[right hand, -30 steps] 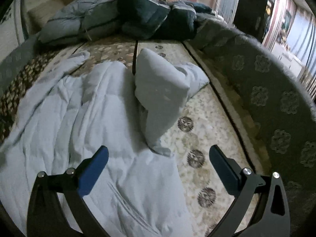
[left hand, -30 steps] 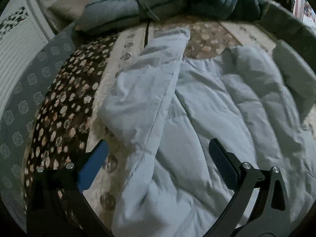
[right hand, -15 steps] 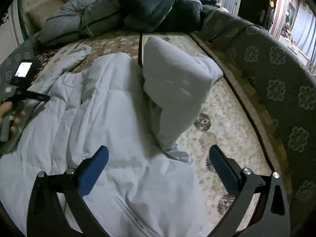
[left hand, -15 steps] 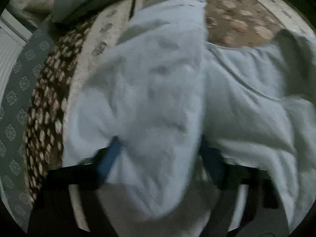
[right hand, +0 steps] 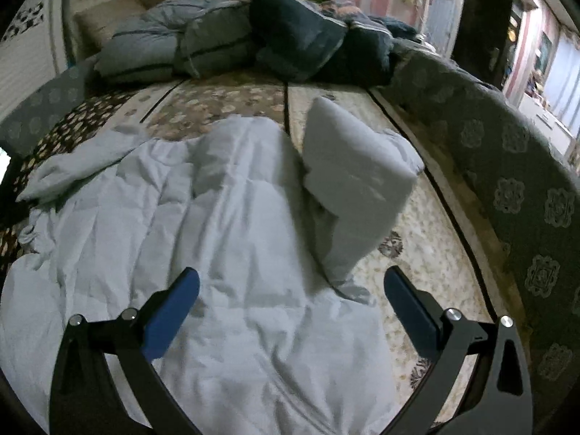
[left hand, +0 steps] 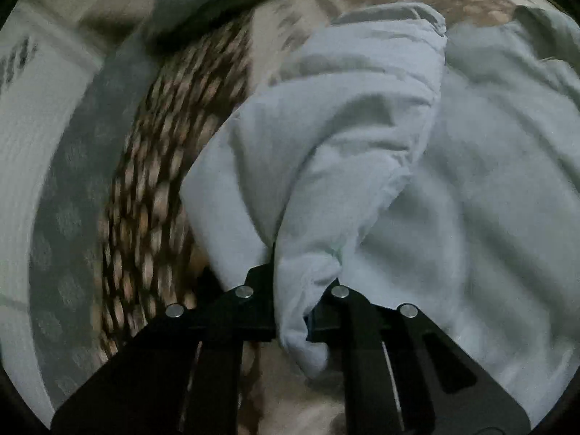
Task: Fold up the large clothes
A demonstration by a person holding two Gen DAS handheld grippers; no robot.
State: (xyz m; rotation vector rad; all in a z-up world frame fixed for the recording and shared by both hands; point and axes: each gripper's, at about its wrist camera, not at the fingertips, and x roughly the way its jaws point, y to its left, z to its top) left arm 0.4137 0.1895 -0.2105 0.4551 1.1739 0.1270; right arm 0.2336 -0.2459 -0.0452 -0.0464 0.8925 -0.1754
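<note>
No writing or brand can be read in either view.

Left wrist view: the left gripper (left hand: 306, 302) has its fingers drawn together on a bunched fold of the pale blue coat (left hand: 471, 188), which fills the frame from 12 to 5 o'clock. The pinched part is a sleeve (left hand: 326, 137) that rises from the jaws toward 12 o'clock, its far end near the top edge. The blue pads are almost wholly hidden by cloth; only a dark sliver shows at the right finger. The spotted bedspread (left hand: 152, 188) runs from 11 to 7 o'clock, smeared by motion blur, so its pattern is hard to make out. A grey patterned band and a white panel at 9 o'clock are blurred too. The lens rim cuts off every edge.

Right wrist view: the right gripper (right hand: 291, 311) hangs with its fingers spread wide, blue pads (right hand: 170, 313) bare, holding nothing. The coat (right hand: 217, 253) lies on the bedspread (right hand: 427, 224) from the centre to 7 o'clock, running under the gripper and off the bottom edge. Its other sleeve (right hand: 351, 188) stands folded up at about 1 o'clock. A heap of dark quilts (right hand: 253, 43) sits at 12 o'clock. A grey sofa back (right hand: 507, 166) curves from 1 to 4 o'clock. The room at 2 o'clock is too small and bright to make out.
</note>
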